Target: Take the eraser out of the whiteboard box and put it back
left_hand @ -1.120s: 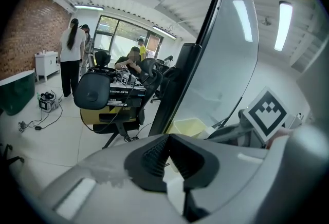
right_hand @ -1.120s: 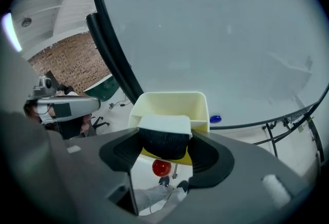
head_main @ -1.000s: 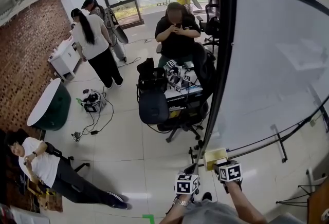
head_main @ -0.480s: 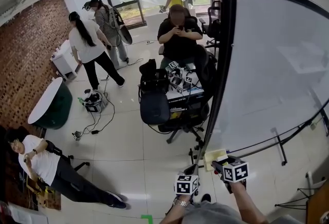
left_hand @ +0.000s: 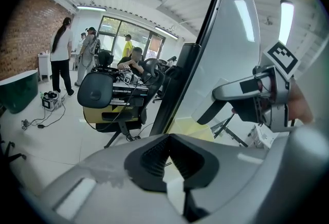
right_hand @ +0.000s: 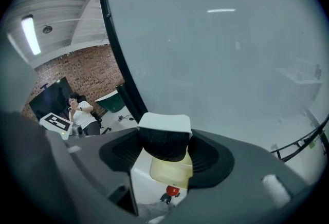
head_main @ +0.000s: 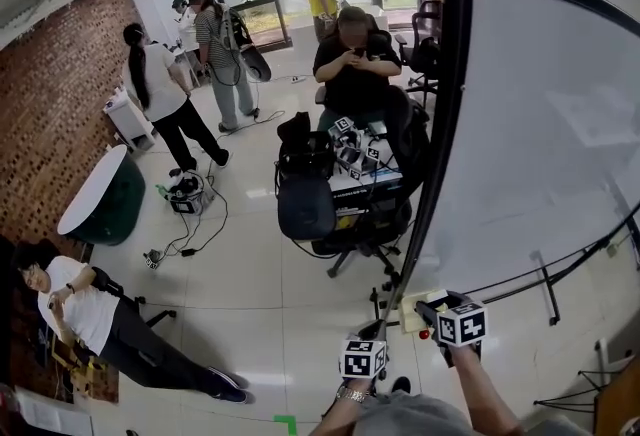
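1. Our right claw (right_hand: 165,152) is clamped on the eraser (right_hand: 164,133), one pad on each side. The white back faces away from us and the dark felt sits between the pads.
2. The eraser hangs clear of the whiteboard box (right_hand: 172,169), just above its yellowish opening at the foot of the whiteboard (head_main: 540,124). We judge that it is out and that returning it comes next.
3. To do that well, we should first centre the eraser over the opening and keep its long side in line with the box, so no corner catches the rim.
4. We should lower it straight and slowly. The box looks light and could shift if pushed sideways.
5. A small red-tipped thing (right_hand: 172,190), perhaps a marker, lies just below the box. We should keep the claw away from it.
6. We should release only once the eraser rests inside, then draw straight back.
7. Our left claw (left_hand: 168,138) is closed on nothing and waits beside the board's frame. It could steady the box if needed.
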`<state>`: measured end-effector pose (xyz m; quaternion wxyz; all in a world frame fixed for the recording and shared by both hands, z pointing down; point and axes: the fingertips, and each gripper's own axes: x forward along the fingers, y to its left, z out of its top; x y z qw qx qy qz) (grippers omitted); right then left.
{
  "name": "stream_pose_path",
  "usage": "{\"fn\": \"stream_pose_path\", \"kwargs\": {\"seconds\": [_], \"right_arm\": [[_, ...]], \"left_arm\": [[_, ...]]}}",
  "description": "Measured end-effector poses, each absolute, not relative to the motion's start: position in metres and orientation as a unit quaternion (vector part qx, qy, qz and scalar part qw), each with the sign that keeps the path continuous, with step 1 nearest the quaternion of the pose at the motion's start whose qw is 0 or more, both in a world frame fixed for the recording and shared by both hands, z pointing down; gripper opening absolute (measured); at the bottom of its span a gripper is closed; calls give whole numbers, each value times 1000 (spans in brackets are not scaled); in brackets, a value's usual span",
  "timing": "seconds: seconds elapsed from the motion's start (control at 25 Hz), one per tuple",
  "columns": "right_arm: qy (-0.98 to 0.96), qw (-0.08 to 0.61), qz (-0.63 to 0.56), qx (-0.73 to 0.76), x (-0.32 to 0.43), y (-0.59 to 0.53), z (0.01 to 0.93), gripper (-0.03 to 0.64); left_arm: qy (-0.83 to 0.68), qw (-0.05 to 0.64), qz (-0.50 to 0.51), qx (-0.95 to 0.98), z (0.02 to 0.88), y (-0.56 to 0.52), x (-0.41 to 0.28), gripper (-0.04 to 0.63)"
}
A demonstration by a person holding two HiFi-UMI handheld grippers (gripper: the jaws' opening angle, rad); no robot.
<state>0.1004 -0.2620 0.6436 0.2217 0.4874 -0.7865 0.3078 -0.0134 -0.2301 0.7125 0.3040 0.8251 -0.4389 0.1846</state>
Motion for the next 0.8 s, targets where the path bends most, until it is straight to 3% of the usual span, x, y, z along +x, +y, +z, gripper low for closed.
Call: {"fn": "stream_pose_path", "kwargs": {"seconds": [0.8], "right_arm": [[-750, 271, 351, 491, 106, -277, 727, 279]], "left_arm": [[-456, 309, 187, 814, 717, -237, -33, 3]]}}
